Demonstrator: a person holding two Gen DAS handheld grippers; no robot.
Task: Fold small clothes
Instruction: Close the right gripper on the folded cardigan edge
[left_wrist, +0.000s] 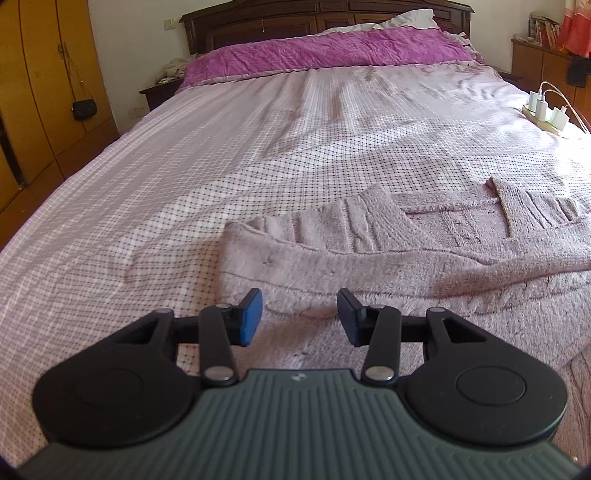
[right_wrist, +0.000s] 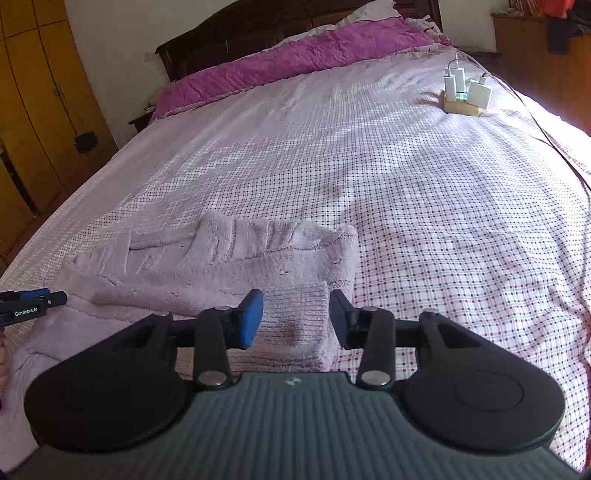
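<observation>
1. Here, a pale lilac knitted sweater (left_wrist: 424, 254) lies spread on the checked bedsheet (left_wrist: 184, 166), near the foot of the bed and partly folded, with its ribbed sleeves laid across the body
2. The left gripper (left_wrist: 300, 317) hangs low over the near edge of the sweater, its blue-padded fingers (left_wrist: 253, 317) set apart with fuzzy knit showing in the gap; nothing is pinched between them
3. The right gripper (right_wrist: 296, 319) hovers above the sweater's right side, over a ribbed panel (right_wrist: 295, 325) of the garment, its jaws likewise parted and holding nothing
4. In the right wrist view the left gripper's tip (right_wrist: 33, 301) shows at the left margin, just beside the sweater's left edge
5. Toward the head of the bed a magenta quilt (left_wrist: 325, 51) lies folded across the width, with a white pillow (left_wrist: 410, 18) behind it against a dark wooden headboard (left_wrist: 258, 22)
6. A power strip with white chargers (right_wrist: 465, 92) sits on the sheet near the bed's right edge, well apart from the sweater
7. A yellow wardrobe (left_wrist: 40, 74) stands on the left, a small black bag (left_wrist: 84, 109) hanging from it
</observation>
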